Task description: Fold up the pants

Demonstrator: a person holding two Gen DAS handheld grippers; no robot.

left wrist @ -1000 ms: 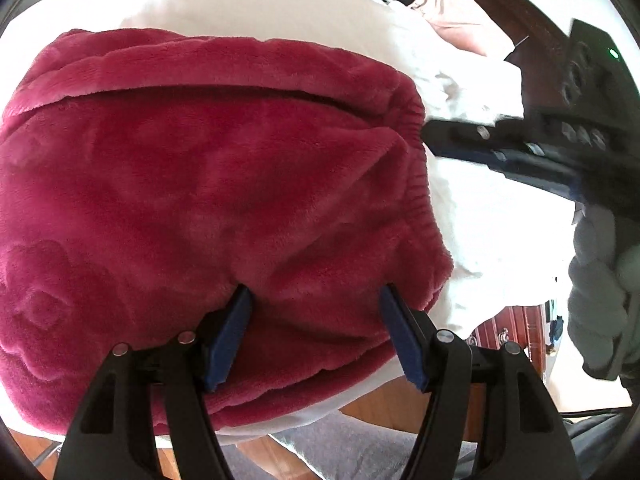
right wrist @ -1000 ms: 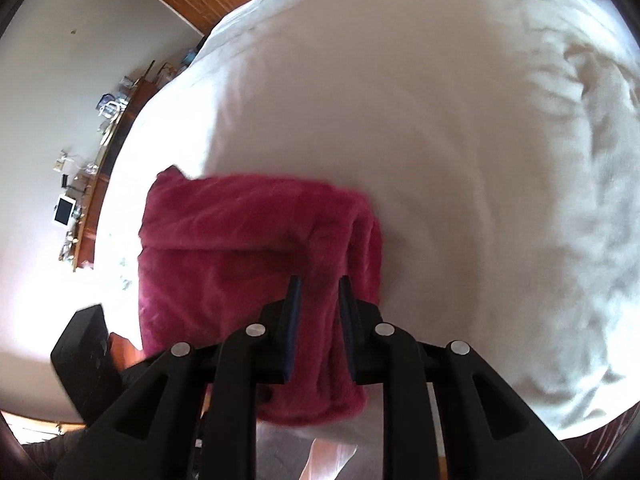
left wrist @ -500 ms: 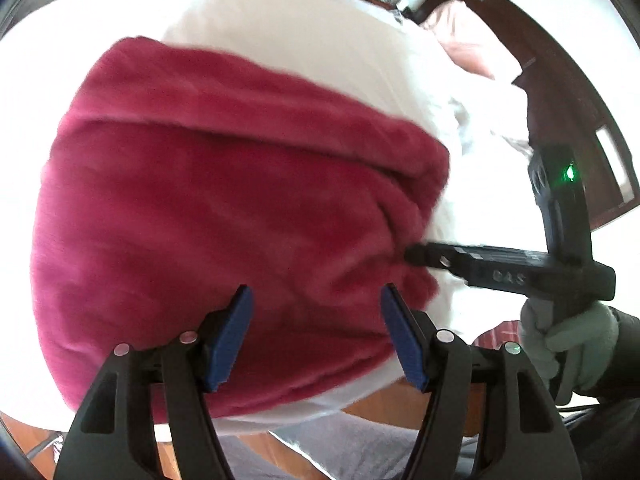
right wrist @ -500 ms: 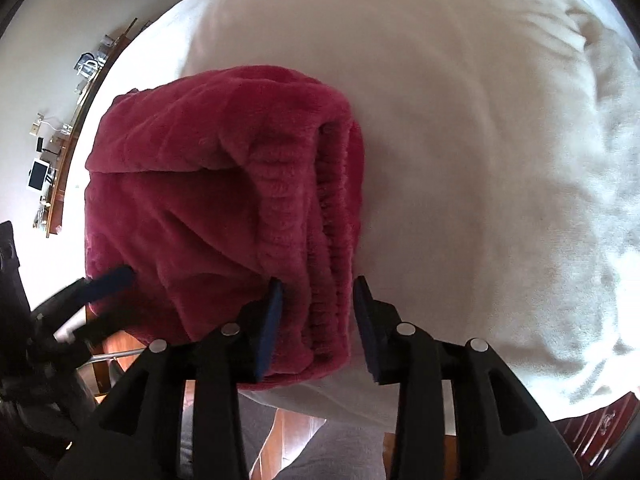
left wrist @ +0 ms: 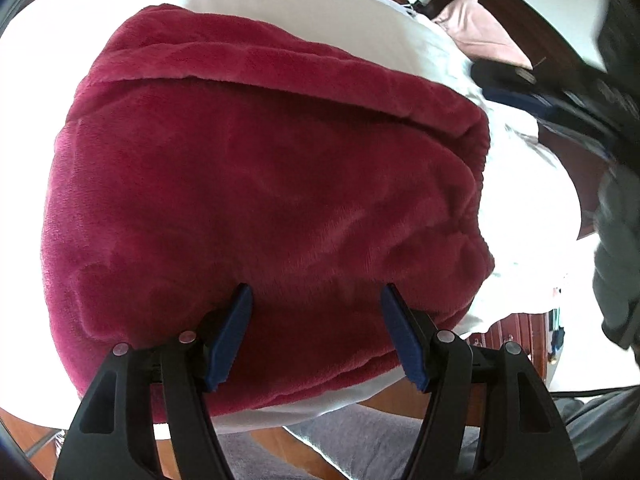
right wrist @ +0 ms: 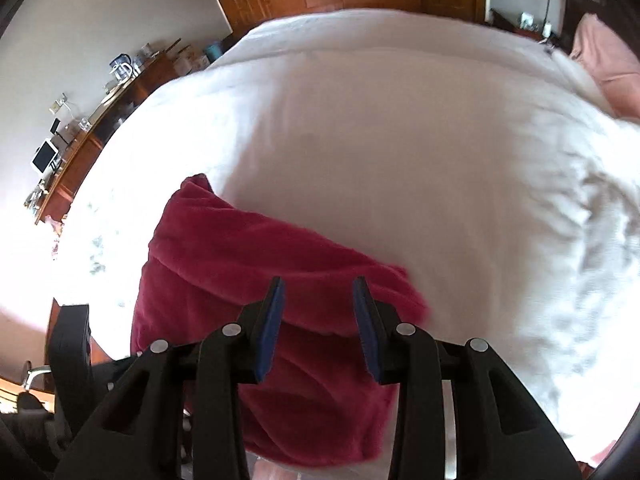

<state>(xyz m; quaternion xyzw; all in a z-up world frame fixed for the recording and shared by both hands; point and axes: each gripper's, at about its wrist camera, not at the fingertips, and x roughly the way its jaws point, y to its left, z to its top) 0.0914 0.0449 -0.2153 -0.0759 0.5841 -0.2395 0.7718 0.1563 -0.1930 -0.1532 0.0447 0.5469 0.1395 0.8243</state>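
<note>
Your left gripper (left wrist: 316,300) stands with its jaws well apart, holding nothing, tips just over the near part of the folded red pants (left wrist: 260,184). The pants lie in a thick bundle on the white bed (right wrist: 400,140), near its close edge. Your right gripper (right wrist: 318,294) is also apart and empty, hovering above the bundle's right end, with bare bedding ahead and to its right.

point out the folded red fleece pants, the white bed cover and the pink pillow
folded red fleece pants (left wrist: 256,200), left wrist view, middle of the top layer
white bed cover (right wrist: 400,152), right wrist view, bare middle
pink pillow (left wrist: 480,28), left wrist view, its top face
</note>
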